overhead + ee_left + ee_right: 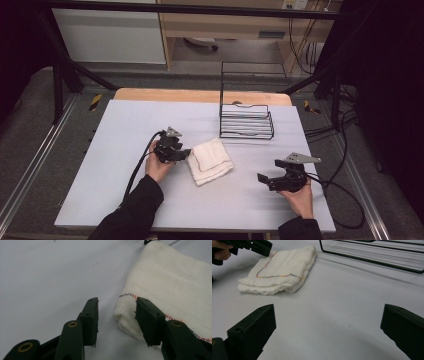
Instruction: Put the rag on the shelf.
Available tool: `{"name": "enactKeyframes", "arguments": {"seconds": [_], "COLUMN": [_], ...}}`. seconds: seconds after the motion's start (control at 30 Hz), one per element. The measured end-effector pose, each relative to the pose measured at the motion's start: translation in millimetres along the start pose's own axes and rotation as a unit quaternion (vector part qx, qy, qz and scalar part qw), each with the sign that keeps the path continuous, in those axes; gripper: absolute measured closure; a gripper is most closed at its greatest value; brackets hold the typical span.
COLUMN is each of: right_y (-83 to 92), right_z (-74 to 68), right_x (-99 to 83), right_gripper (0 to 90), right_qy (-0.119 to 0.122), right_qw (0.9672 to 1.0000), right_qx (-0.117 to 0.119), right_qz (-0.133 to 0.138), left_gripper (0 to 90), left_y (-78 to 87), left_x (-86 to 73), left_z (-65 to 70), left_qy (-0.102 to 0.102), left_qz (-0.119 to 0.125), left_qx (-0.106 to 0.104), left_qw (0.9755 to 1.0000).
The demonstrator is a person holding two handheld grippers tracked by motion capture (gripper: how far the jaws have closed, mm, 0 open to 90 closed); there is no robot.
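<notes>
A folded white towel (211, 161) with coloured stitching lies near the middle of the grey table (120, 125). My left gripper (186, 155) sits at the towel's left edge. In the left gripper view, the left gripper (117, 301) has its jaws partly apart around the towel (170, 285) corner: one jaw rests over the cloth edge, the other stands clear on the bare table. My right gripper (261, 177) rests low at the right, open wide and pointing toward the towel (282, 272), with nothing between the jaws of the right gripper (328, 312). The left gripper (259, 247) reaches the towel's far corner.
A black wire rack (246, 122) stands on the table behind the towel, and its base (372, 257) runs along the top of the right gripper view. Cables trail from both grippers. A black frame surrounds the table.
</notes>
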State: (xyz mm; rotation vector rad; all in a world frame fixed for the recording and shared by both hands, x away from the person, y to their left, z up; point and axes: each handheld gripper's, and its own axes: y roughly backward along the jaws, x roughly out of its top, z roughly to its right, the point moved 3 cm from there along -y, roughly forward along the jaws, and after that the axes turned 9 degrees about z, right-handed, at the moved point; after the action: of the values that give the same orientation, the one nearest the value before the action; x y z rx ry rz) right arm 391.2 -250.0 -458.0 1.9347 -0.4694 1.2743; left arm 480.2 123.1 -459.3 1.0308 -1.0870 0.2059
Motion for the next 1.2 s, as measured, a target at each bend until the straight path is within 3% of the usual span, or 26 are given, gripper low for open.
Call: {"name": "enactKeyframes", "arguments": {"seconds": [0.43,0.73,0.93,1.2], "right_y": [-0.3,0.2,0.3,0.2], "right_z": [-0.5,0.0,-0.1,0.0], "right_x": [-0.1,0.1,0.2,0.1], "right_gripper": [0.5,0.5,0.5,0.5], "right_qy": [-0.002,0.000,-0.001,0.000], "right_qw": [1.0000,1.0000,1.0000,1.0000], "right_qx": [0.000,0.000,0.000,0.000], "right_qz": [0.000,0.000,0.001,0.000], "left_gripper": [72.2,81.1,82.9,83.1], "left_y": [-5.7,-4.4,0.8,16.2], "left_x": [-2.2,0.4,0.3,-5.3], "left_z": [3.4,7.6,10.6,12.1], "left_qy": [0.010,0.009,0.006,0.019], "left_qz": [-0.010,-0.023,-0.024,-0.014], "left_qx": [-0.030,-0.021,-0.013,-0.024], "left_qw": [0.9994,0.9995,0.9996,0.9994]}}
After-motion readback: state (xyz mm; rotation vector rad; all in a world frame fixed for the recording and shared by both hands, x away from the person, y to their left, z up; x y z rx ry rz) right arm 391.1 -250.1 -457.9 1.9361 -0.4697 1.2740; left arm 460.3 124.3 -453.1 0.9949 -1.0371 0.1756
